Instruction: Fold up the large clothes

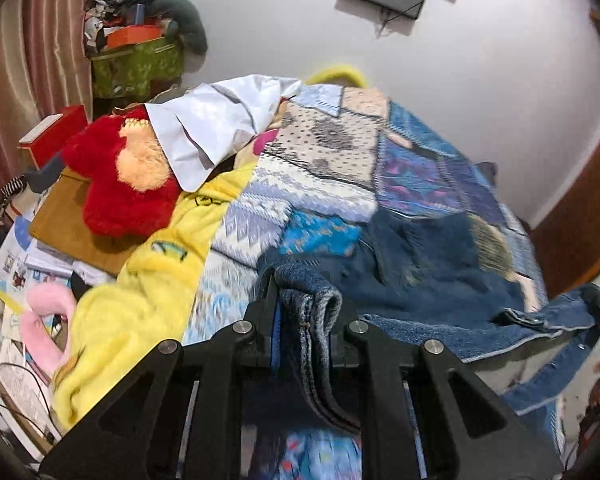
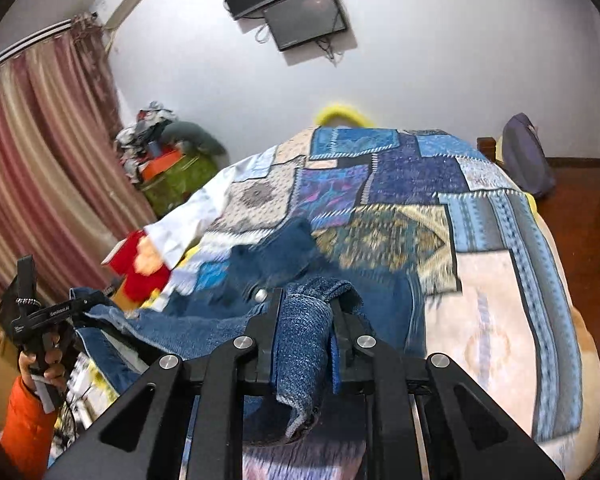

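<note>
A blue denim jacket (image 1: 432, 280) is stretched over the patchwork bedspread (image 1: 332, 160), lifted at its near edge. My left gripper (image 1: 306, 320) is shut on a bunched fold of the denim, which hangs down between the fingers. In the right wrist view the denim jacket (image 2: 260, 276) lies blurred ahead, and my right gripper (image 2: 306, 316) is shut on another fold of it. The left gripper (image 2: 84, 304) also shows at the left edge of that view, held by a hand in an orange sleeve (image 2: 28, 428), with the jacket's edge spanning between the two grippers.
A red plush toy (image 1: 120, 184), a white cloth (image 1: 212, 128) and a yellow fleece blanket (image 1: 140, 296) lie on the bed's left side. Boxes and papers crowd the floor at left (image 1: 16, 272). A striped curtain (image 2: 40, 152), a wall screen (image 2: 300, 12) and a grey bag (image 2: 524, 156) surround the bed.
</note>
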